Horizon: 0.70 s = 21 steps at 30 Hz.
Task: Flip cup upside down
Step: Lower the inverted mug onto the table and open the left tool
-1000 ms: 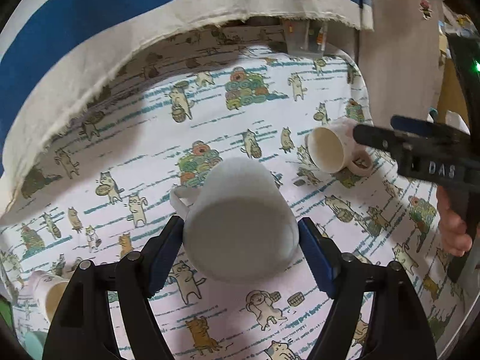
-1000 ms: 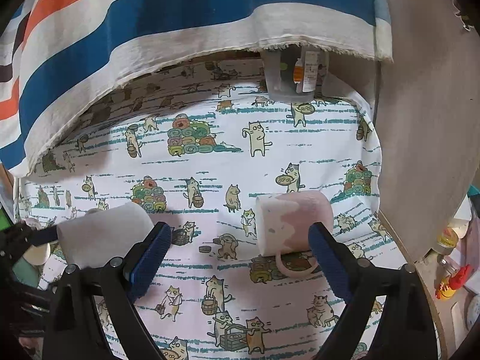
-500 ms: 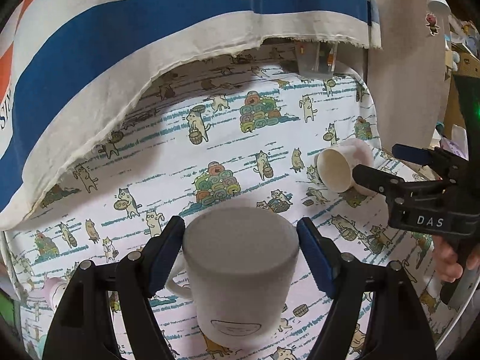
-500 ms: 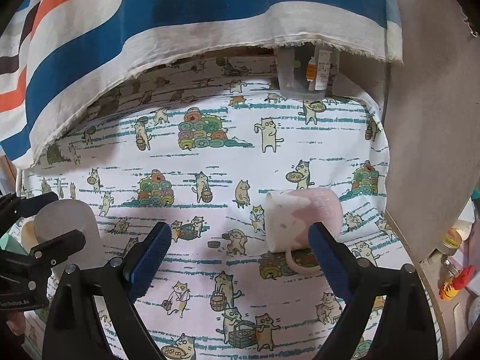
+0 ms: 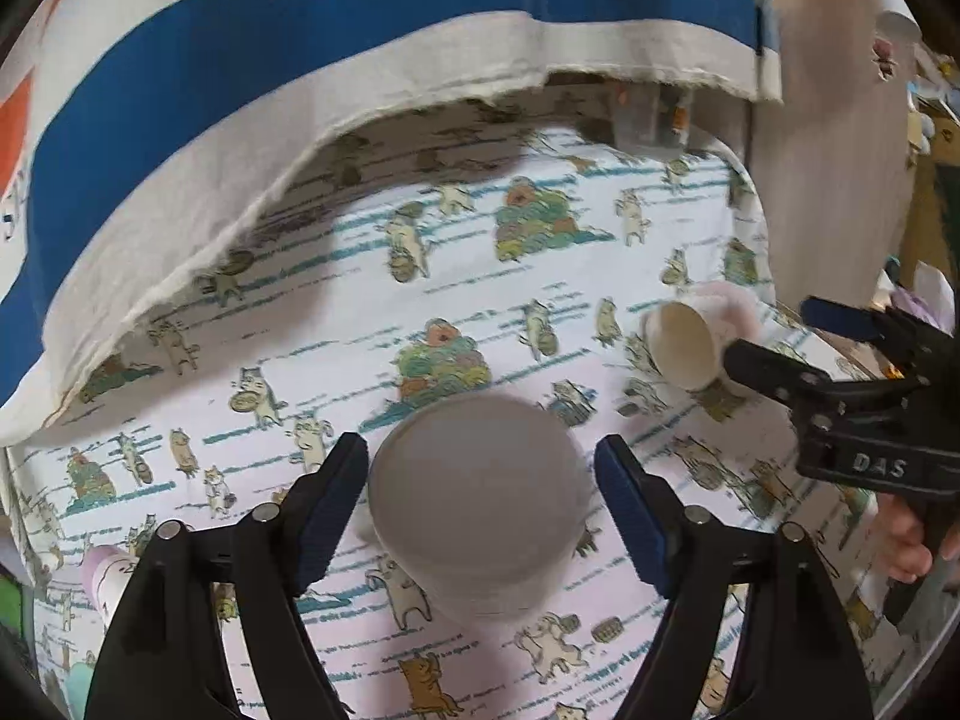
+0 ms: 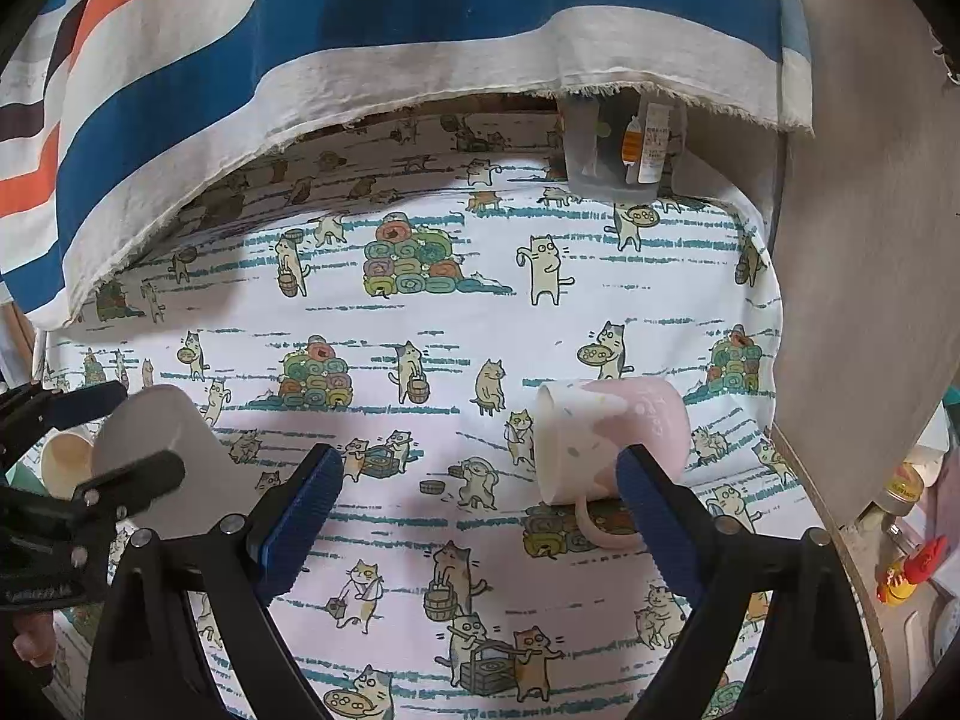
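A white mug stands upside down on the cat-print tablecloth, its flat base facing up. My left gripper is open around it, with a small gap between each blue pad and the mug. The mug also shows in the right wrist view at the left. A pink and white mug lies on its side, handle towards me. My right gripper is open and empty; its right finger is just in front of that mug. The pink mug also shows in the left wrist view.
A striped cloth hangs over the back of the table. A clear plastic container stands at the back. Another cup lies at the far left. A wooden panel borders the right side, with small bottles beyond the table edge.
The white mug has turned from tilted to base up and come down onto the cloth, and the left pads have parted from it. The right gripper has edged closer to the pink mug.
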{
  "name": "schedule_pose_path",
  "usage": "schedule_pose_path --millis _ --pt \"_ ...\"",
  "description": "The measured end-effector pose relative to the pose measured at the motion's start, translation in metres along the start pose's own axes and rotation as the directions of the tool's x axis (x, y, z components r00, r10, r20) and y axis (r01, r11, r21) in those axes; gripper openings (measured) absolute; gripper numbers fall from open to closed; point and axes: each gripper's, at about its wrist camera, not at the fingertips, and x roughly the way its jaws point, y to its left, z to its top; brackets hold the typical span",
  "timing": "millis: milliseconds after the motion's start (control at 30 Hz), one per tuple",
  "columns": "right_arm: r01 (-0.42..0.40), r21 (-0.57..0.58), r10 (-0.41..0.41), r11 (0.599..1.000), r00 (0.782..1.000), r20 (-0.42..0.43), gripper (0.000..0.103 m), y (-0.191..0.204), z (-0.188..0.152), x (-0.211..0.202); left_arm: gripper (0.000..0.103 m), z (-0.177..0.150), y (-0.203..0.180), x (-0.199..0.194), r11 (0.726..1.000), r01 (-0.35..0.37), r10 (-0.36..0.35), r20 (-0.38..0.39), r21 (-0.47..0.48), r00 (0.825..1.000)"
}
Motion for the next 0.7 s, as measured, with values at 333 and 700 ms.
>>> schedule_pose_path --millis 333,700 --pt "-0.049 -0.018 0.05 0.999 0.997 0.061 0.094 0.005 0.002 -0.012 0.103 -0.003 0.012 -0.054 0.998 -0.058 0.058 0.203 -0.002 0.977" --pt "-0.136 -0.131 0.162 0.982 0.963 0.215 0.103 0.045 -0.011 -0.054 0.103 -0.041 0.025 -0.119 0.986 -0.139 0.162 0.369 -0.089 0.915"
